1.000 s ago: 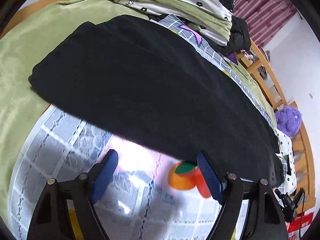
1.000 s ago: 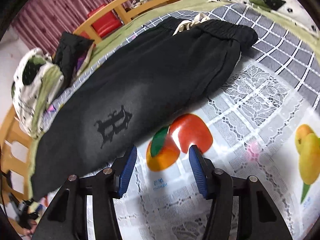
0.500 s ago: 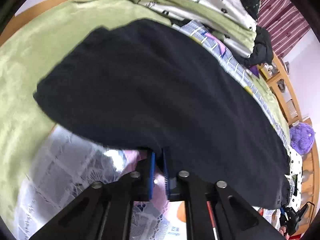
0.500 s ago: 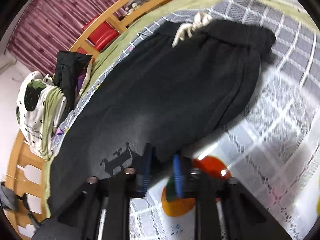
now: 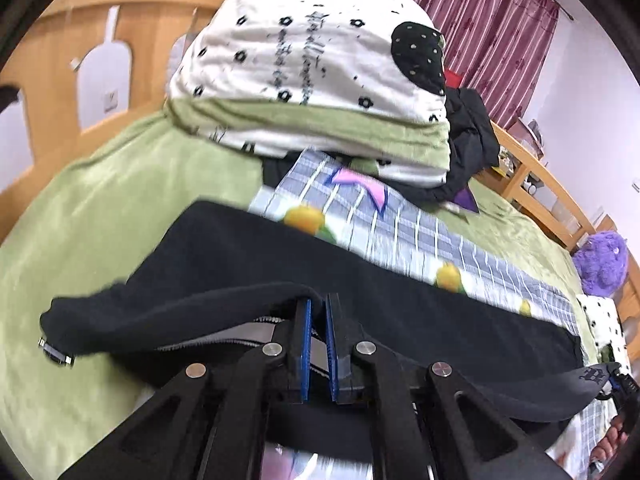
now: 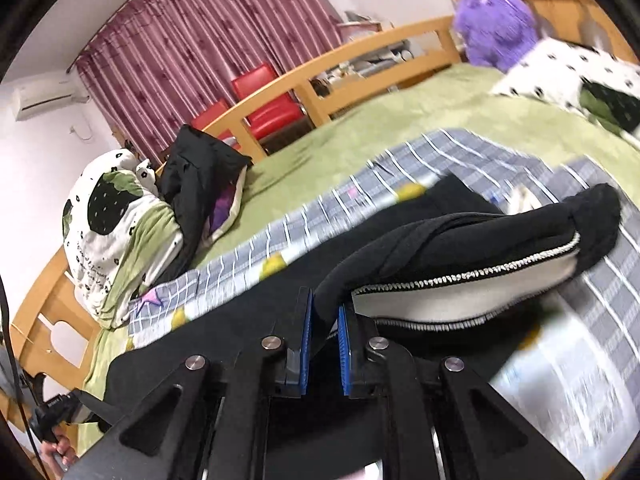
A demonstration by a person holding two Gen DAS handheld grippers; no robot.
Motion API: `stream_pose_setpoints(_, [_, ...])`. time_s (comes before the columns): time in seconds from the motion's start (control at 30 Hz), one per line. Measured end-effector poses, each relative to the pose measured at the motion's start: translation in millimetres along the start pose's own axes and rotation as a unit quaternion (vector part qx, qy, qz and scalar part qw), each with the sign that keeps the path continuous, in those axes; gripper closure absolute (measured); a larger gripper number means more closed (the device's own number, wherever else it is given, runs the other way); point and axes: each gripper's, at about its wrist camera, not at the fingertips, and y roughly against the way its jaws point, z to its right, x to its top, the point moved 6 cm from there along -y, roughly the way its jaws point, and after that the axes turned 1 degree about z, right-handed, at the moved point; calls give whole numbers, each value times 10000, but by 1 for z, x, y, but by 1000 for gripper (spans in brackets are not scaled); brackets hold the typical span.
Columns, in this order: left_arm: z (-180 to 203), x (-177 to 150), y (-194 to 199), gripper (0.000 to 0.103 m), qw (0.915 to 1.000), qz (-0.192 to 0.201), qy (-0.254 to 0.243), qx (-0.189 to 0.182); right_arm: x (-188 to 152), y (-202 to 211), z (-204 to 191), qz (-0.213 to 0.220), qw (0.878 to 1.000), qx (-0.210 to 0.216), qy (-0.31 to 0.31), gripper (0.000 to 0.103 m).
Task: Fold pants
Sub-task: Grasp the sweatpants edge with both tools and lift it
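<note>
Your left gripper (image 5: 317,308) has its fingers pinched narrow on an edge of the black pants (image 5: 248,256), which spread ahead of them across the bed (image 5: 100,200). Your right gripper (image 6: 325,312) grips another edge likewise, lifted cloth draping off to the fingers' right.
</note>
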Motion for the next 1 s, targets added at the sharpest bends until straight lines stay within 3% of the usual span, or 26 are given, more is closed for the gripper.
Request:
stream_pose_setpoints(0.13, [18, 28, -45, 96, 9996, 200, -84, 172, 20, -53, -9, -42, 10000, -34, 13, 92])
stream_pose_setpoints(0.3, [31, 34, -92, 95, 9984, 114, -241, 496, 27, -118, -9, -228, 9990, -388, -60, 90])
stream_pose_setpoints(0.4, [33, 31, -108, 93, 9962, -2, -421, 763, 20, -143, -13, -462, 9948, -864, 268, 84])
stream_pose_setpoints(0.43, [32, 30, -107, 86, 9953, -24, -459, 851, 18, -144, -16, -513, 9940, -893, 370, 76])
stream_pose_setpoints(0.47, [32, 28, -102, 81, 9951, -12, -492, 853, 15, -139, -19, -576, 9936, -850, 467, 67])
stream_pose_setpoints(0.6, [32, 17, -66, 39, 9943, 229, -646, 813, -6, -105, -26, -620, 9913, -841, 795, 55])
stream_pose_setpoints(0.67, [27, 1, -45, 38, 9946, 206, -675, 759, -24, -85, -23, -713, 9890, -881, 954, 54])
stream_pose_setpoints(0.8, [9, -50, -21, 38, 9970, -297, -574, 434, -66, -44, -6, -1022, 9817, -1074, 1193, 54])
stream_pose_setpoints(0.93, [-24, -117, -9, 38, 9957, -920, -104, 95, -104, -11, 32, -1196, 9811, -1227, 901, 51])
stream_pose_setpoints(1.0, [-45, -144, -9, 38, 9925, -1157, 387, -20, -120, -4, 54, -1330, 9809, -1245, 679, 50])
